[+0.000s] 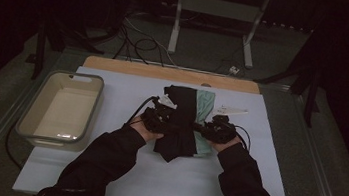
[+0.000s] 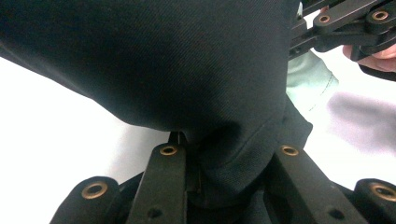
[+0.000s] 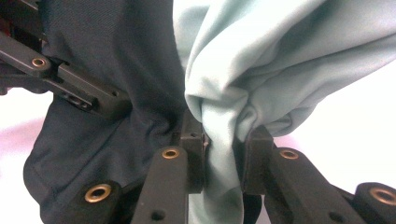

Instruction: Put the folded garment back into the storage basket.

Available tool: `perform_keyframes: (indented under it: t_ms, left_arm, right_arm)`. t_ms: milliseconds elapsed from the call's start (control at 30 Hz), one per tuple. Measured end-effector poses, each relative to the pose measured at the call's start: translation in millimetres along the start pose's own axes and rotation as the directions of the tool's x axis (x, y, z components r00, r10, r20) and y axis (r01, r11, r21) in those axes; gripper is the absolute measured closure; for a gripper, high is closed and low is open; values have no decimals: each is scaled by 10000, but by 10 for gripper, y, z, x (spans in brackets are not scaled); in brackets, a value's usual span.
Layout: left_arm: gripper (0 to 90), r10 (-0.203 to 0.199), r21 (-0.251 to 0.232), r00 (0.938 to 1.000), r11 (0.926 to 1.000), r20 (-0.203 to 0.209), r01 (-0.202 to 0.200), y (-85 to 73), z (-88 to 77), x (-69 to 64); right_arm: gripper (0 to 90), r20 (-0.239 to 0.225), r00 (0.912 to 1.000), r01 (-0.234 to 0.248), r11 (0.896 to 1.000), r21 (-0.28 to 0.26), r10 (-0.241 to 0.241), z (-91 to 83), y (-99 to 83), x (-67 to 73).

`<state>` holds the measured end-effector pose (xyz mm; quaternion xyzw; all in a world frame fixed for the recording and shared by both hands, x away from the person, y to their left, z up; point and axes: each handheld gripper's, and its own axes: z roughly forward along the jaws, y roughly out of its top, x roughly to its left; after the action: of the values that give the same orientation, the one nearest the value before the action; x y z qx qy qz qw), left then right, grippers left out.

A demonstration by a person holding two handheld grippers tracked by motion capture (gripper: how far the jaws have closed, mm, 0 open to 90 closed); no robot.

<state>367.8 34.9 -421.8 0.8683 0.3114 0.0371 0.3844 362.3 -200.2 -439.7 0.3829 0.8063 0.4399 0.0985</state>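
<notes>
Both forearms reach forward, facing inward: left gripper (image 1: pixel 163 120) clamps the black cloth (image 2: pixel 187 70), right gripper (image 1: pixel 209 128) clamps the mint cloth (image 3: pixel 261 60) between them.

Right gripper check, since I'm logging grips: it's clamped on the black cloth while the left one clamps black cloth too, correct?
Not quite. The right gripper is clamped on the mint green cloth, as the right gripper view shows. The left gripper does clamp the black cloth.

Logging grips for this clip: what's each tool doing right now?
Left tool: closed on the black cloth.
Right tool: closed on the mint cloth.
</notes>
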Motion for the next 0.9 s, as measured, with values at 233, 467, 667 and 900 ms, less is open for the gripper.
perform_keyframes:
  t_ms: [233,467,667,900]
  left_arm:
    - [756,-2,-102,10000,9999,-37,2,35,-55,17]
    - [755,-27,-171,9999,9999,-110,25,58,-158,57]
    - [756,-65,-182,9998,9998,-197,61,63,-286,109]
    - [755,-87,-145,9989,9999,-455,80,41,-444,176]
  right_arm:
    - [758,19,10000,8,9999,-133,-8,-15,66,20]
    - [758,-8,10000,84,9997,-232,-84,-3,149,60]
    - [757,-94,9998,148,9993,-333,-151,22,249,126]
    - [757,-216,9995,227,9987,-445,-237,103,360,222]
